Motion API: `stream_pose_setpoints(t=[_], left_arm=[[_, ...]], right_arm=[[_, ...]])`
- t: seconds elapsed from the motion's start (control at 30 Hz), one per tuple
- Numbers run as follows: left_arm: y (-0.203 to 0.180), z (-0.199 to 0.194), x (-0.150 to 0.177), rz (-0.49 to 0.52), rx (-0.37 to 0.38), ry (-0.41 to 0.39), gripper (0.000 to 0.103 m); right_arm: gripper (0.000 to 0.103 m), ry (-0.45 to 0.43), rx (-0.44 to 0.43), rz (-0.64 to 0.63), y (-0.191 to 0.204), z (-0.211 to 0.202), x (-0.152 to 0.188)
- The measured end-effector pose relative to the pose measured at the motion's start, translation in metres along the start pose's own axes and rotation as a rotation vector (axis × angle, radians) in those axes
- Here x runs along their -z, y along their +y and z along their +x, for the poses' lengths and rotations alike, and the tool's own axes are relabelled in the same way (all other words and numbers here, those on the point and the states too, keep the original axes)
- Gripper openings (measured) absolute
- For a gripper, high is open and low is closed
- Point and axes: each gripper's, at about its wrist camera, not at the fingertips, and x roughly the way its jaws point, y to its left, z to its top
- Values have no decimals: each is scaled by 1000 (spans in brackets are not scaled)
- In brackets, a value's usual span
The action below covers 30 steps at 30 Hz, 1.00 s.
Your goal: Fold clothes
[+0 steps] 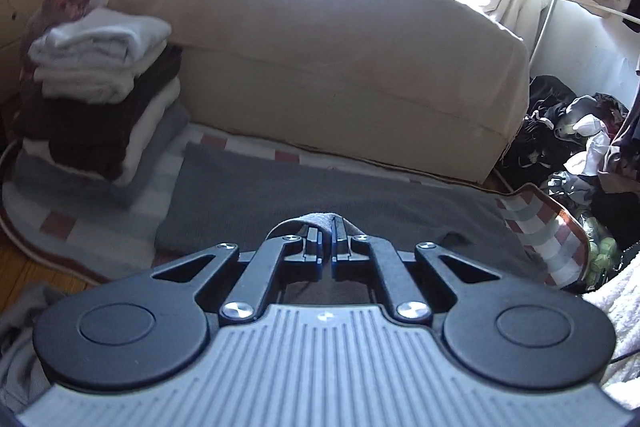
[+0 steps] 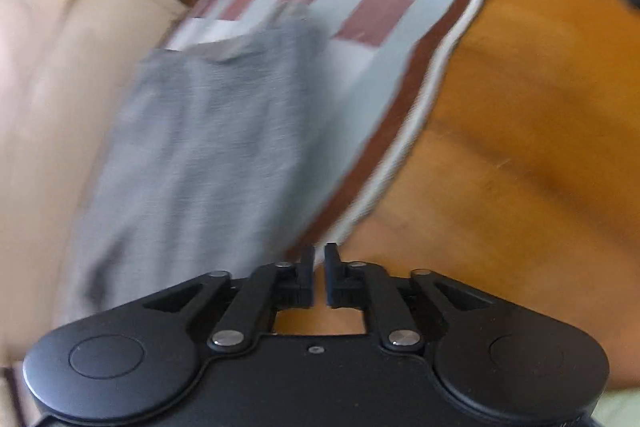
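in the left wrist view, the left gripper (image 1: 328,233) has its jaws pressed together on a small fold of the grey cloth (image 1: 320,195). the cloth lies flat on the checked rug (image 1: 64,223), just in front of the big cream sofa (image 1: 320,47). to the left of the sofa stands a tall stack of folded clothes (image 1: 100,99), already done, and it leans a little. to the right of the sofa is a messy pile of dark clothes (image 1: 560,123) on the floor. i think the pinch is only on a thin edge, so the cloth could slip out if the hand pulls fast. if the hand swings wide toward the left of the sofa, it might bump the stack and tip it over. in the right wrist view, everything is blurry. the right gripper (image 2: 319,259) has its jaws a little apart, and nothing is between them. it hangs over the edge of the rug, beside the wood floor (image 2: 520,147), with the sofa off to its left. the grey cloth lies between the sofa and this gripper, near but not touched. with only one side held, the fold may come out crooked or bunch up. the right jaws might also grab the rug along with the cloth, since the two lie one on the other.
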Motion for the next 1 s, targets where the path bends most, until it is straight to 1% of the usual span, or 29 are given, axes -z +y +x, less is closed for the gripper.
stream_pose_setpoints(t=[0.03,0.07,0.13,0.23,0.27,0.3,0.33,0.37,0.4,0.43,0.47,0.53,0.57,0.63,0.67,0.73,0.77,0.8,0.83,0.9,1.0], left_arm=[[0,0,2,-1,-3,6,3],[-1,0,4,2,-4,13,3],[-2,-2,6,5,-1,25,3],[-1,-5,5,3,11,37,3],[-1,-5,5,3,14,39,3],[-1,-6,6,2,16,40,3],[0,-6,6,0,18,39,3],[-1,-6,6,-3,22,36,3],[-3,-7,3,12,23,26,3],[-6,-8,-1,36,22,13,3],[-9,-10,-5,60,21,0,3],[-16,-13,-17,108,20,-33,3],[-19,-17,-25,120,23,-61,3],[-23,-27,-41,122,34,-119,3],[-23,-31,-44,114,42,-147,3],[-21,-38,-48,101,52,-193,3],[-18,-37,-46,92,44,-196,3],[-14,-35,-43,78,33,-192,3],[-9,-31,-40,56,29,-181,3],[-1,-23,-33,10,34,-154,3],[-3,-20,-27,18,38,-150,3]], right_arm=[[48,-3,-29,-4,5,-1,2],[60,-6,-58,-8,10,-2,5],[61,-6,-105,-17,20,-2,9],[62,58,-60,-50,31,14,9],[62,83,-30,-52,31,19,11],[62,115,-20,-49,31,27,14],[62,166,-24,-43,31,38,16],[58,216,-28,-36,31,49,18],[45,257,-35,-36,32,58,20],[10,266,-51,-55,39,63,18],[9,266,-70,-85,47,65,16],[8,202,-125,-208,79,52,6],[8,164,-168,-258,94,43,2],[8,53,-352,-283,116,10,-8],[8,11,-402,-290,119,-1,-9],[7,-9,-334,-328,120,-6,-3],[7,-13,-291,-345,119,-6,0],[7,5,-231,-350,114,2,5],[7,25,-208,-333,108,11,10],[7,38,-216,-284,97,21,14],[8,21,-222,-282,93,16,17]])
